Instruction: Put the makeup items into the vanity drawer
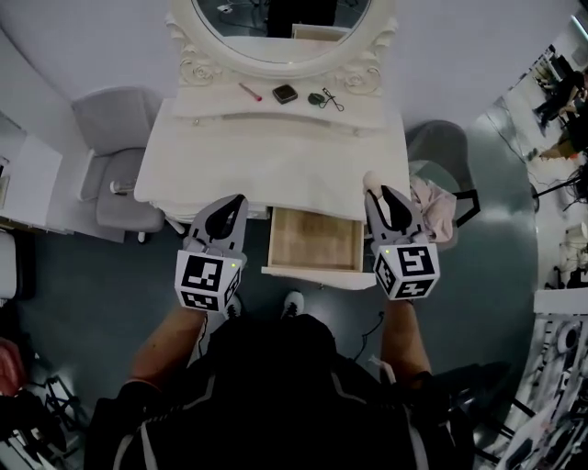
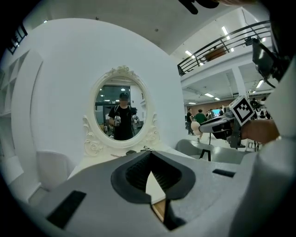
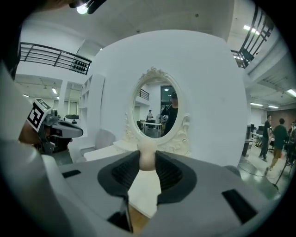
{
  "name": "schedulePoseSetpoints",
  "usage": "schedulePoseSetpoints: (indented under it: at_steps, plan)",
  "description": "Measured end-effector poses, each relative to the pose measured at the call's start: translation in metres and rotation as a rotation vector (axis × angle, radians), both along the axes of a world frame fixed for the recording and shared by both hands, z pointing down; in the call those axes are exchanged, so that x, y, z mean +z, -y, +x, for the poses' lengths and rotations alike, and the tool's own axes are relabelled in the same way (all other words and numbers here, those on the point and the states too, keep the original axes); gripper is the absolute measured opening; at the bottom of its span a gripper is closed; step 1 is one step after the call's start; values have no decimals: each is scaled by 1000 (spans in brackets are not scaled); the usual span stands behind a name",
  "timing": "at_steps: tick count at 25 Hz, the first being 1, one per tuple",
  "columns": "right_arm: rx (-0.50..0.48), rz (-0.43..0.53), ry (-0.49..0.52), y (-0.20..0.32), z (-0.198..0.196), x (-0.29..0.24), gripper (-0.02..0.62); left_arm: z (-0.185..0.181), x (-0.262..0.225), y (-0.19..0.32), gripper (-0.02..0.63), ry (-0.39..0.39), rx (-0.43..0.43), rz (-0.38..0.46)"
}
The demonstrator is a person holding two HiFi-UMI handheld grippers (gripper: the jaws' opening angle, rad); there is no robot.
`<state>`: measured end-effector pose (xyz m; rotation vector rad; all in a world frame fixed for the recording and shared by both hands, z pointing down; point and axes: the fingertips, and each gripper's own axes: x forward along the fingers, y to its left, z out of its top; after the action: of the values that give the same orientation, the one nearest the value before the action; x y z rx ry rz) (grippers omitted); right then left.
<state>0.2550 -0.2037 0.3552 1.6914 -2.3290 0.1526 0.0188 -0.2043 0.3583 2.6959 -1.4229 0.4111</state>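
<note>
The white vanity (image 1: pixel 276 156) has its wooden drawer (image 1: pixel 314 240) pulled open at the front. On the back shelf lie a pink lip pencil (image 1: pixel 250 91), a dark compact (image 1: pixel 285 93) and an eyelash curler (image 1: pixel 327 99). My right gripper (image 1: pixel 375 192) is shut on a beige makeup sponge (image 1: pixel 371 179), held over the vanity's front right corner beside the drawer; the sponge (image 3: pixel 147 155) sits pinched between the tips in the right gripper view. My left gripper (image 1: pixel 241 199) hovers at the drawer's left, its tips (image 2: pixel 149 155) touching with nothing between them.
An oval mirror (image 1: pixel 285 27) stands at the back of the vanity. A grey chair (image 1: pixel 115 174) is to the left. To the right, a grey seat (image 1: pixel 441 147) carries a pinkish cloth (image 1: pixel 436 207). The person's shoes show below the drawer.
</note>
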Motion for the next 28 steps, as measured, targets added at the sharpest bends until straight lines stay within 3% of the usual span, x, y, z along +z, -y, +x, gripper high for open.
schedulePoseSetpoints:
  at_steps: [13, 21, 28]
  plan:
    - [-154, -219, -37, 4, -18, 151, 117, 15, 88, -11, 3, 0, -25, -123]
    - [-269, -295, -75, -1, -38, 222, 117, 19, 147, -16, 3, 88, -15, -171]
    - [-367, -362, -151, -7, -50, 280, 117, 22, 192, -27, 3, 98, -23, -250]
